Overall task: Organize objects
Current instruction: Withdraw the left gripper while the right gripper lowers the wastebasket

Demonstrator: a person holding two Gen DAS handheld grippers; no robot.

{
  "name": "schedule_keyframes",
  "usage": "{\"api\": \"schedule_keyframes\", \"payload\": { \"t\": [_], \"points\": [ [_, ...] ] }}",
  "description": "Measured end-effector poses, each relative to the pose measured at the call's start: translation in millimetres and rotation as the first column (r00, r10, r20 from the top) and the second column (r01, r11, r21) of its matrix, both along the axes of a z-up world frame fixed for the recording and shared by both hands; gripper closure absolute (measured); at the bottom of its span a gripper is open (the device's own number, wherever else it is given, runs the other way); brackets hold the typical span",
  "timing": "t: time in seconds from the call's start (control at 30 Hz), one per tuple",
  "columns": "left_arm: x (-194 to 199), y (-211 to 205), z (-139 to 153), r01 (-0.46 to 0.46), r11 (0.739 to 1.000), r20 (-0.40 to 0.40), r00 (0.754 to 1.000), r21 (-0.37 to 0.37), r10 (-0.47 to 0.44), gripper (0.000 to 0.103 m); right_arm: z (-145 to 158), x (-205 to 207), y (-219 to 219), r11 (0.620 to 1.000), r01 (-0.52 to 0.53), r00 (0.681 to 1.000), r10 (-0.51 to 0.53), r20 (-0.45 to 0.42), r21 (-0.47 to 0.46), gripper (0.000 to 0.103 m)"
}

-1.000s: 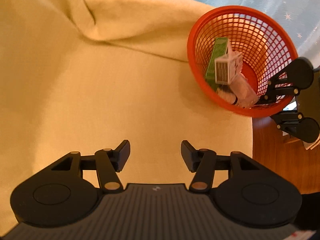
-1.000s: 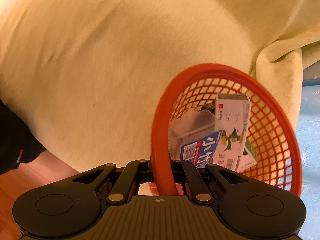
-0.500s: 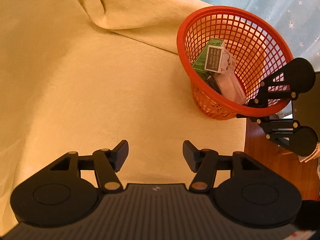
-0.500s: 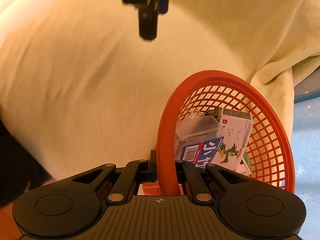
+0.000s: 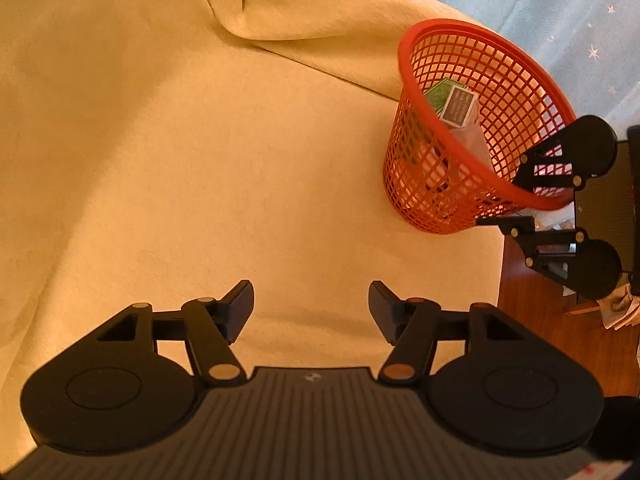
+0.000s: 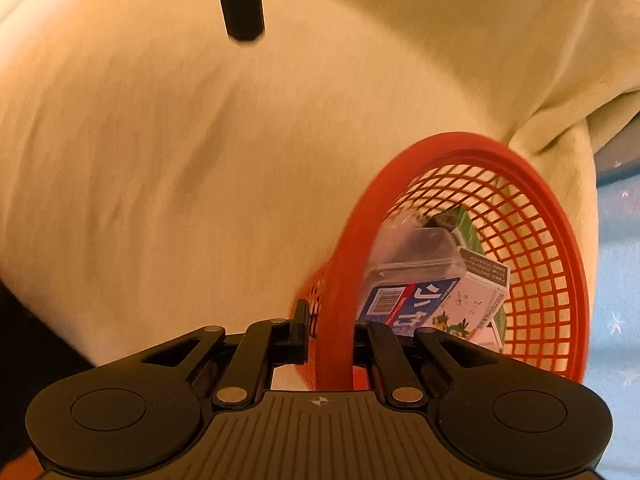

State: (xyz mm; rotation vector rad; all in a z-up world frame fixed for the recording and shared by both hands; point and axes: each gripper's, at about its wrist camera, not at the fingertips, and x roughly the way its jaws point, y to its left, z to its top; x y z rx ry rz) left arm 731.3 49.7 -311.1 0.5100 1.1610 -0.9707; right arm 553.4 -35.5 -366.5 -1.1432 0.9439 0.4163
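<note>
Since the earlier frames the orange basket [image 5: 476, 128] has swung from lying tipped, mouth toward the left wrist camera, to standing nearly upright near the yellow cloth's [image 5: 200, 160] edge, and the boxes inside have slid deeper. In the left wrist view its base sits on the cloth, though its side toward the right gripper may be slightly raised. That change looks like the work of the right gripper [image 6: 330, 336], whose fingers are closed on the basket's rim with one finger outside the mesh wall and one inside, a grip that lets the rim serve as a handle for righting the basket without spilling it. Inside the basket, a white box with a cartoon print [image 6: 476, 300] leans against a clear plastic packet with a blue label [image 6: 412, 276], with a green box [image 5: 438, 94] behind them; they rest against the wall nearest the right gripper, probably because the basket was tilted that way. Away from the basket, over bare cloth, the left gripper [image 5: 311, 306] hangs with its fingers spread wide and nothing between them. Beyond the basket, past the cloth's edge, lie the wooden floor [image 5: 540, 312] and a pale blue starred fabric [image 5: 560, 8].
</note>
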Motion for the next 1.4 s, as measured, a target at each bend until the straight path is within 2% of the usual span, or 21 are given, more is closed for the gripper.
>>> {"api": "schedule_keyframes", "payload": {
  "t": [0.1,0.33,0.87,0.9,1.2,1.4],
  "points": [
    [1,-5,1,0.008,1.0,-0.002,1.0,-0.005,-0.008,0.042,-3,2,1,0.999,0.015,1.0,-0.016,-0.016,-0.048,0.095],
    [-3,-8,8,0.039,0.999,0.008,0.999,-0.023,-0.039,0.042,-2,-8,2,0.997,0.024,1.0,-0.025,-0.007,-0.068,0.094],
    [-11,-18,14,0.064,0.997,0.022,0.998,-0.038,-0.063,0.041,7,-50,7,0.998,0.041,0.999,-0.04,0.016,-0.057,0.094],
    [-13,-20,14,0.061,0.997,0.024,0.998,-0.038,-0.06,0.041,10,-53,6,0.995,0.102,0.994,-0.103,-0.04,-0.023,0.094],
    [-43,-36,22,-0.004,0.999,0.051,0.999,-0.047,0.007,0.041,25,-98,0,0.999,0.046,0.998,-0.046,-0.05,-0.014,0.094],
    [-85,-52,32,-0.069,0.997,0.074,0.995,-0.045,0.072,0.04,34,-140,-20,0.999,-0.034,0.998,0.034,-0.046,-0.006,0.094]
  ]
}}
